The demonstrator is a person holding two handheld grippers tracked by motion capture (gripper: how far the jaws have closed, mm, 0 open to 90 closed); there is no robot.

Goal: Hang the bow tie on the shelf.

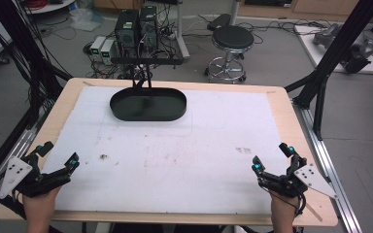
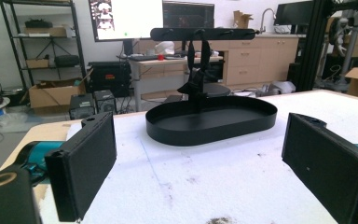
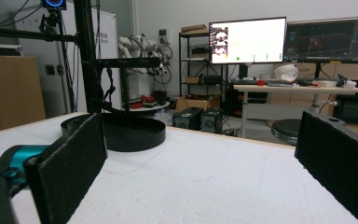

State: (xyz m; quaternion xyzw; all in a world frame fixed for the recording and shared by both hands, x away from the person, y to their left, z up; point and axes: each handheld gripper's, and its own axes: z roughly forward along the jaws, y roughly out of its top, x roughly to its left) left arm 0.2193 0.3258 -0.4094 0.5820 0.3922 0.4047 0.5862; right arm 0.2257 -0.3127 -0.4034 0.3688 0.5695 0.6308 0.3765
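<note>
A black oval tray (image 1: 148, 105) with an upright black stand and crossbar (image 1: 146, 61) at its back sits at the far middle of the white table mat (image 1: 175, 145). Nothing lies in the tray (image 2: 212, 119) as far as I can see. My left gripper (image 1: 58, 154) rests at the near left corner, open, with nothing between its jaws. My right gripper (image 1: 272, 156) rests at the near right, open too and holding nothing. The tray (image 3: 121, 130) appears at the left in the right gripper view. Both grippers are far from the tray.
The mat carries a few dark smudges (image 1: 103, 157) near the left front. Beyond the table's far edge stand a round stool (image 1: 232, 39) and computer boxes (image 1: 136, 29) on the floor. Black frame struts (image 1: 328, 63) rise at the right.
</note>
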